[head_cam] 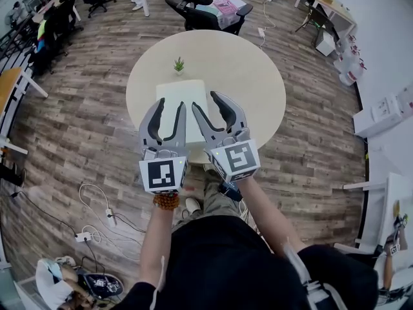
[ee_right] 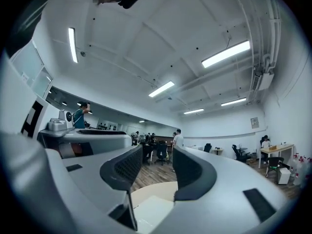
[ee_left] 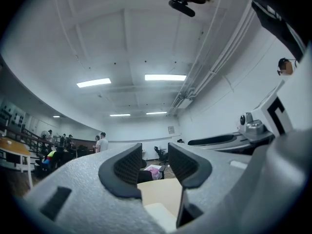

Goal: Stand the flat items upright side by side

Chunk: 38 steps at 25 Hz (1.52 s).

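Wood floor (head_cam: 77,128) fills the head view, with a round table (head_cam: 258,89) at upper centre and a black office chair (head_cam: 206,11) beyond it at the top. A pale flat slab (head_cam: 184,99) lies flat on the table, mid-frame, partly behind the jaws. Two grippers are held side by side above it. The left gripper (head_cam: 170,104) and right gripper (head_cam: 206,102) both have jaws apart, with nothing between them. A small potted plant (head_cam: 179,64) stands just above the slab.
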Available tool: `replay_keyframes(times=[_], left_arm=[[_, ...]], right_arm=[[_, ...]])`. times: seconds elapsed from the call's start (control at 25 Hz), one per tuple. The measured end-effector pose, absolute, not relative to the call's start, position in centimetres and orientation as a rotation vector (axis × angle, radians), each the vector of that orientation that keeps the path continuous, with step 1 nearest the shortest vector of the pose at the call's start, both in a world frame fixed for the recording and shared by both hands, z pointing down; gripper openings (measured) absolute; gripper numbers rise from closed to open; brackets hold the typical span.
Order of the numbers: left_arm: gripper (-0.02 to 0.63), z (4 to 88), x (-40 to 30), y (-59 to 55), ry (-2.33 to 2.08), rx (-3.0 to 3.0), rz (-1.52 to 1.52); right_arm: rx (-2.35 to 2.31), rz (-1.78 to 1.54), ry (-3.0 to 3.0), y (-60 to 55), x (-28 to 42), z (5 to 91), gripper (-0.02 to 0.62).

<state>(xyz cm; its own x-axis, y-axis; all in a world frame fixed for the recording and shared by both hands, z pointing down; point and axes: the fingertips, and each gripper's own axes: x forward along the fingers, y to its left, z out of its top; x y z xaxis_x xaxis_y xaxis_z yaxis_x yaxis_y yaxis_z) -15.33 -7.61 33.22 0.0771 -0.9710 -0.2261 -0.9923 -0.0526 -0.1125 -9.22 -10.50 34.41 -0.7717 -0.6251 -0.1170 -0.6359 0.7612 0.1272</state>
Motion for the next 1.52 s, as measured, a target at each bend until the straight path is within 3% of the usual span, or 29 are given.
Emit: replay_keyframes(times=[0.52, 1.52], left_arm=[[0.100, 34.3, -13.8, -5.6, 1.980, -2.069, 0.134], [0.066, 43.6, -17.6, -4.7, 2.035, -2.106, 0.174]], right_arm=[[-1.073, 0.295, 2.807, -8.5, -7.5, 34.9, 0.155], [-1.096, 0.239, 2.859, -7.4, -11.2, 45.1, 0.110]])
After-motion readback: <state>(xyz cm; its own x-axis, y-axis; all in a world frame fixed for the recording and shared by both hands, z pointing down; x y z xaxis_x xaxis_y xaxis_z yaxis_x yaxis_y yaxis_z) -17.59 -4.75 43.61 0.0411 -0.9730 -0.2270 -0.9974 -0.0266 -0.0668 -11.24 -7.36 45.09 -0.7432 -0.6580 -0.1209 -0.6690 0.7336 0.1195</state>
